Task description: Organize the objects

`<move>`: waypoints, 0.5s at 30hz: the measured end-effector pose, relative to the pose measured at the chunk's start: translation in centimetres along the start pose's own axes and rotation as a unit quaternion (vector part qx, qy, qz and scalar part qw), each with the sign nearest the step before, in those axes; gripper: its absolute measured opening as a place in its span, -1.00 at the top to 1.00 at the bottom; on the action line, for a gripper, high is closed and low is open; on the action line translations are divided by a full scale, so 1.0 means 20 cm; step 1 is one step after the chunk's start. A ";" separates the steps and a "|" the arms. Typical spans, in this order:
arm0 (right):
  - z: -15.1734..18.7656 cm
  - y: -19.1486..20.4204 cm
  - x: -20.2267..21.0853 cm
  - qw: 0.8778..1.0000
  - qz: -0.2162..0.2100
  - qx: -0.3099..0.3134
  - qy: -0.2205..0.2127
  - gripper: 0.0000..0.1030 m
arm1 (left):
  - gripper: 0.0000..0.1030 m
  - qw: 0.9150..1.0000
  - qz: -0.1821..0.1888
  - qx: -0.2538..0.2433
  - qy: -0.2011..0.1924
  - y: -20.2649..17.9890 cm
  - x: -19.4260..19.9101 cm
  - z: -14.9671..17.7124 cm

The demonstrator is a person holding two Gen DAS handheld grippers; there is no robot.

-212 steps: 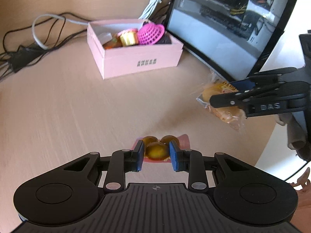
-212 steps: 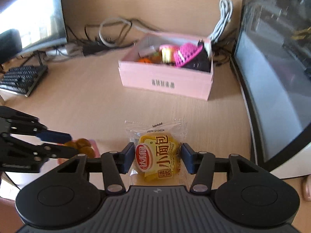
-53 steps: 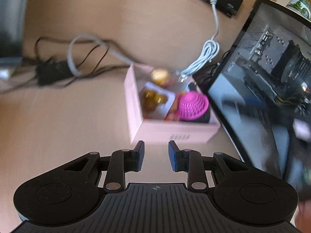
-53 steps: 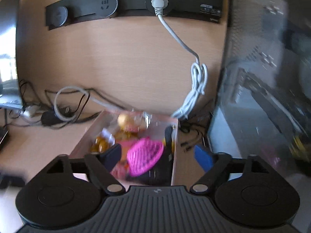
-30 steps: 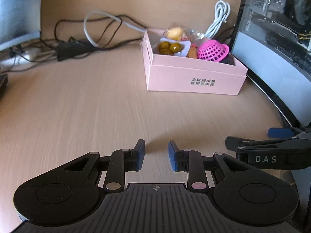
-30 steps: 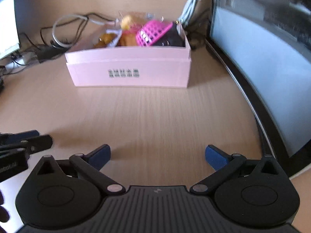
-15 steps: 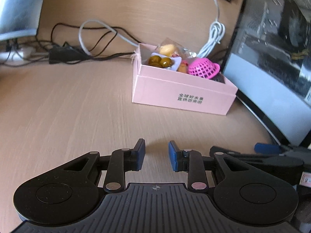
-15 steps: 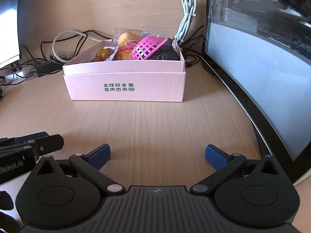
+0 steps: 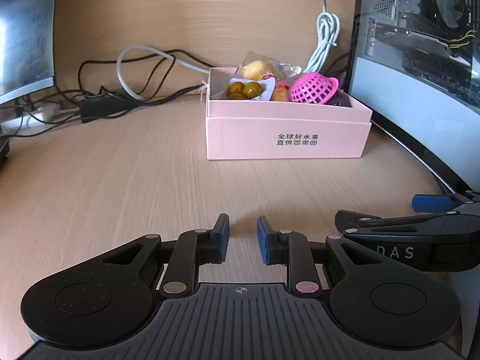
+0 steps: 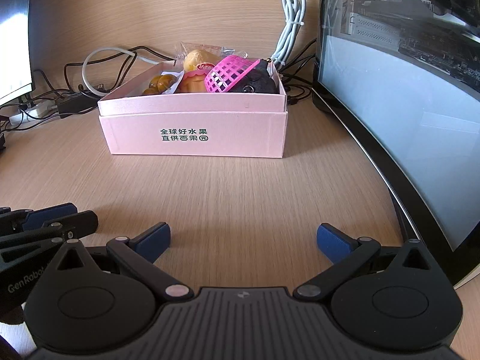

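With the pink cardboard box [image 10: 195,132] filled, the narrowly parted, just-closing, empty left gripper [image 9: 242,241] and wide-spread, empty right gripper [image 10: 243,238] should hold well short of it; nothing loose seems left.

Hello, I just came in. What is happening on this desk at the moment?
A person is tidying small things into a pink box, using a hand-held claw in each hand. The box already holds a bread packet, a pack of dark round snacks and a pink basket. Both claws hover low over the bare desk in front of the box and hold nothing. The right claw stands wide open; the left claw has just been closing to a narrow gap.
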State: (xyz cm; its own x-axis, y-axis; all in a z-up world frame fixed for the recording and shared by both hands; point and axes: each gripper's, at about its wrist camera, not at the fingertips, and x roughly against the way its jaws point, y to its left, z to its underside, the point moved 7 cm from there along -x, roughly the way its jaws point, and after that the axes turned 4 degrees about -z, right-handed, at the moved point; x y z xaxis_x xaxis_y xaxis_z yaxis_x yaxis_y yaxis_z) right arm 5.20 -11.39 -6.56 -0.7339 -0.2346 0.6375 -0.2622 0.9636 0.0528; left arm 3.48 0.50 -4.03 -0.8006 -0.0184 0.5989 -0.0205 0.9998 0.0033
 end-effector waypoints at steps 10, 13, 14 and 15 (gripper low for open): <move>0.00 0.00 0.00 1.000 0.000 0.000 0.000 -1.00 | 0.52 0.999 0.017 0.029 -0.001 0.03 0.00 0.00; 0.00 0.00 0.00 1.000 0.000 0.000 0.000 -1.00 | 0.52 0.999 0.019 0.034 -0.001 0.04 0.00 -0.01; 0.00 0.00 0.00 1.000 0.000 0.000 0.000 -1.00 | 0.52 0.999 0.018 0.032 -0.001 0.04 0.00 -0.01; 0.00 0.00 0.00 1.000 0.000 0.000 0.000 -1.00 | 0.52 0.999 0.016 0.029 -0.001 0.03 -0.01 0.00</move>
State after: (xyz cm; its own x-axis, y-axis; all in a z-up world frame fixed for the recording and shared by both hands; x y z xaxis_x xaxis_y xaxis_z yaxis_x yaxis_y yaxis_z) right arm 5.22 -11.41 -6.55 -0.7337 -0.2353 0.6374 -0.2630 0.9633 0.0529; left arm 3.61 1.13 -4.02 -0.8023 0.0133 0.5967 -0.0300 0.9976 -0.0626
